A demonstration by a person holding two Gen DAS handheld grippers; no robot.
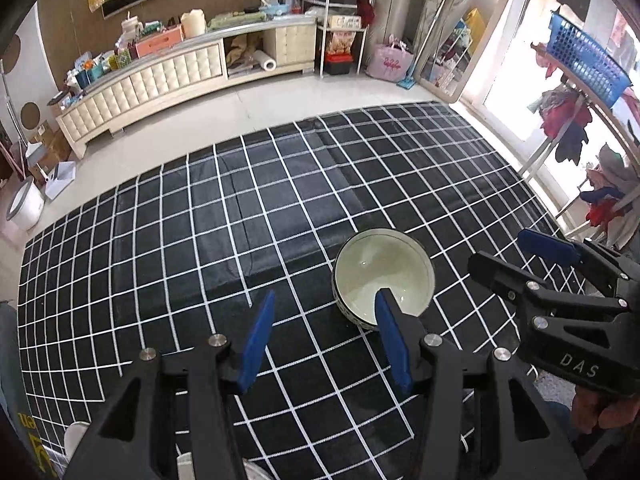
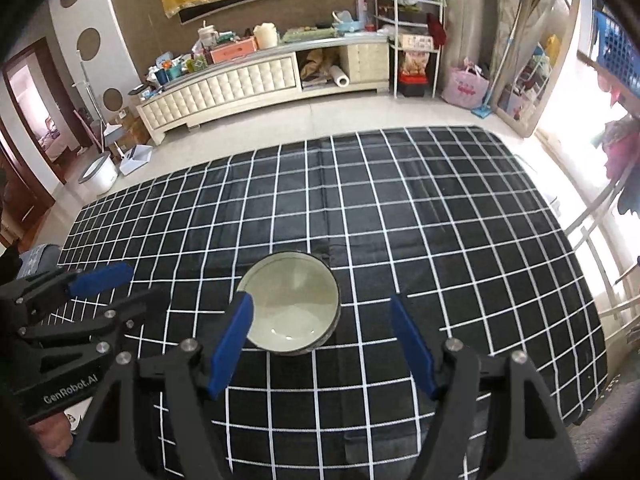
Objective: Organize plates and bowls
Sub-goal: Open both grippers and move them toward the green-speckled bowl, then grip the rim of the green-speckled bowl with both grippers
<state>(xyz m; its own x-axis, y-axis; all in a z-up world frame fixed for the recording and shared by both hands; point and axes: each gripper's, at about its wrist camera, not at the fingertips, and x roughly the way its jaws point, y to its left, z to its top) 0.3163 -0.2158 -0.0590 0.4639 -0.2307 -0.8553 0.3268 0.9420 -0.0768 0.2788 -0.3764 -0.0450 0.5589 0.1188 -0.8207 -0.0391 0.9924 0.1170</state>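
A pale green bowl point(image 1: 384, 276) with a dark patterned outside stands upright on the black checked tablecloth point(image 1: 240, 208). My left gripper point(image 1: 326, 306) is open, hovering just left of the bowl, its right blue pad overlapping the bowl's near rim. In the right wrist view the same bowl point(image 2: 290, 306) sits ahead of my right gripper point(image 2: 320, 308), which is open, its left pad over the bowl's left edge. Neither gripper holds anything. The right gripper point(image 1: 508, 252) shows at the right of the left view, and the left gripper point(image 2: 132, 284) at the left of the right view.
The cloth-covered table point(image 2: 400, 200) stretches far ahead. White rims point(image 1: 76, 438) peek out at the bottom edge under my left gripper. Beyond the table are a cream cabinet point(image 2: 248, 80), a white bucket point(image 2: 98, 176) and a metal rack point(image 2: 416, 36).
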